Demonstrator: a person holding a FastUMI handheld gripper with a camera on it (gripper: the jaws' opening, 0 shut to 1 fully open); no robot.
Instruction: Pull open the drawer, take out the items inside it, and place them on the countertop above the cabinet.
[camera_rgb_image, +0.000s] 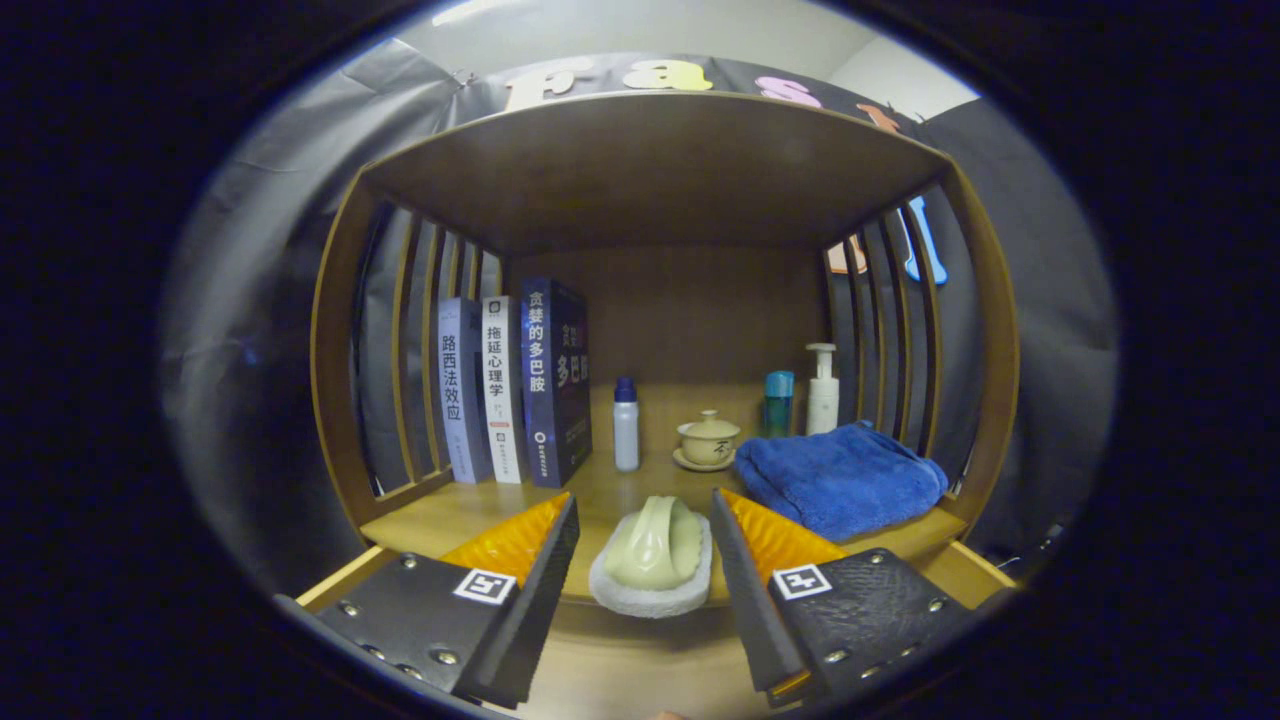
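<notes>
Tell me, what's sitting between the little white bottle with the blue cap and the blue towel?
In the gripper view, a small lidded tea cup on a saucer stands between the white bottle and the blue towel. The open gripper flanks a pale brush.

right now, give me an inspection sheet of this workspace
surface: wooden countertop under a shelf roof, slatted sides.
job's things: pale green sponge brush lying at the countertop's front edge, between the claw fingers; drawer state cannot be told.
clutter: three upright books at the back left; small white bottle; lidded teacup on a saucer; teal bottle; white pump bottle; folded blue towel on the right.
claw: open, fingers either side of the sponge brush, not pressing it.
cables: nothing seen.
surroundings: black cloth wall behind and beside.
</notes>
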